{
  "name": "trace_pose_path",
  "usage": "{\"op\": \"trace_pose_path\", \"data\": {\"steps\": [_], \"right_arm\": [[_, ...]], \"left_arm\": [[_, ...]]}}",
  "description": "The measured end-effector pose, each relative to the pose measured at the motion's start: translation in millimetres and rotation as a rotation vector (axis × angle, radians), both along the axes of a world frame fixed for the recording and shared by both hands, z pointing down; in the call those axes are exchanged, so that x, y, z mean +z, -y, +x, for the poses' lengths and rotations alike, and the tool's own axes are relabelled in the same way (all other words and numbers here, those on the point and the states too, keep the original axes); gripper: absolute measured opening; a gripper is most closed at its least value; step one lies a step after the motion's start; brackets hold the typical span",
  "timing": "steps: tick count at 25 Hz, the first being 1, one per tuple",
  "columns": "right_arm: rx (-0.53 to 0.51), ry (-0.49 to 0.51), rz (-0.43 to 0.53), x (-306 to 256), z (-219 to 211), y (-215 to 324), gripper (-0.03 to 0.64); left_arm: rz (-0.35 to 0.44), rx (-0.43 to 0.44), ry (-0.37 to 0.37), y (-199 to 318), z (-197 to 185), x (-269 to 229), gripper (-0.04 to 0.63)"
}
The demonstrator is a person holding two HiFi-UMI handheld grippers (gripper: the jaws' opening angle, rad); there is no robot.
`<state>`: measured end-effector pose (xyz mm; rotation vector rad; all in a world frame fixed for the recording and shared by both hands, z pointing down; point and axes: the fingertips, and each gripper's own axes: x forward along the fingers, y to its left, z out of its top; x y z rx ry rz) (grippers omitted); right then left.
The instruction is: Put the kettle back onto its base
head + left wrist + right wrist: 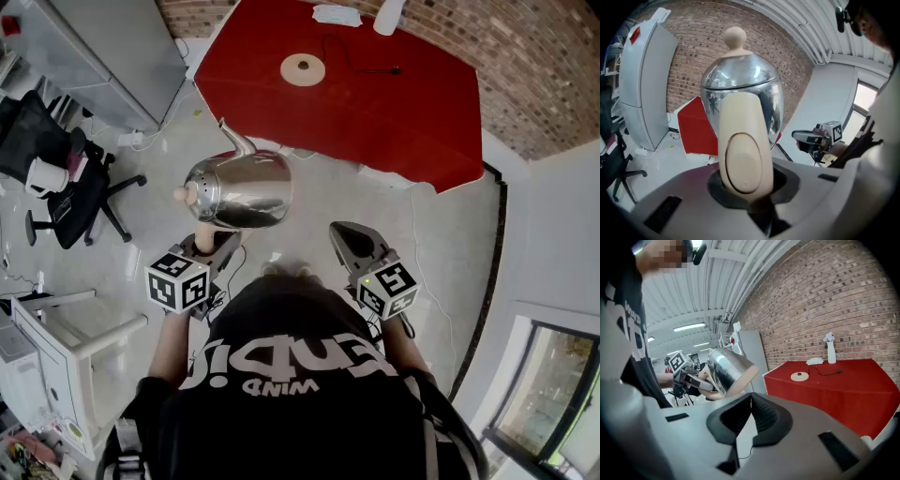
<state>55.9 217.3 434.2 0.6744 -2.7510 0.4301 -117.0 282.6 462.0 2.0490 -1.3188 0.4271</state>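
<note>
My left gripper (216, 242) is clamped on the cream handle (743, 150) of the steel kettle (242, 190), held in the air well short of the round base (303, 68) on the red table (375, 103). I judge it rigid, slick and spout-heavy, so the handle is the only sound hold. My right gripper (749, 401) is closed, empty.

Left gripper (214, 246) clamps the kettle (242, 192); right gripper (349, 236) closed.
</note>
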Motion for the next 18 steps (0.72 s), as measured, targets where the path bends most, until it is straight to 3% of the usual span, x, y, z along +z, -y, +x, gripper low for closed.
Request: {"op": "trace_pose_path", "data": {"steps": [18], "right_arm": [[0.031,0.018,0.012,-9.8,-2.2,6.6,0.023]], "left_arm": [[0.003,0.001,-0.027,-0.2,-9.8,-1.2,0.06]]}}
